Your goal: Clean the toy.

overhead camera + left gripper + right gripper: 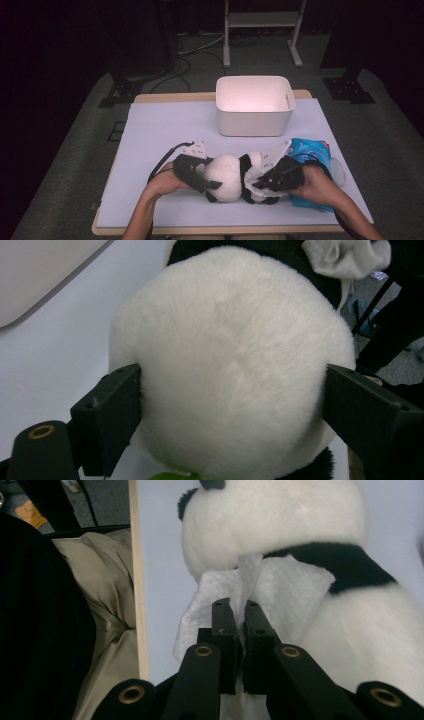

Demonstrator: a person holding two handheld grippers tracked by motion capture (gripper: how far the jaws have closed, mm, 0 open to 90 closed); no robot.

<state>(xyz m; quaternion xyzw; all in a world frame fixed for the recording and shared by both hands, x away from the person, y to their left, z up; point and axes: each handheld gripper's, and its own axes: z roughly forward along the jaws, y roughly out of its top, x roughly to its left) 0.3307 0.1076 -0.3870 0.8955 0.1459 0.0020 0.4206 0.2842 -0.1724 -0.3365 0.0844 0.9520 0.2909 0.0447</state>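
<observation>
I see the surface point(150, 125) at frame centre, pale lavender with a light wooden edge. Grey carpet floor point(390, 130) surrounds it. Black cables point(200, 55) trail across the floor at upper centre. A white metal frame point(262, 20) stands at top centre. Dark stand bases point(120, 92) sit upper left and upper right. The background is unlit.

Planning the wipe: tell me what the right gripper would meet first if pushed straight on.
Likely the panda: the right gripper, fingers shut on a white wipe, points at its neck, close ahead; exact depth is unclear.
</observation>
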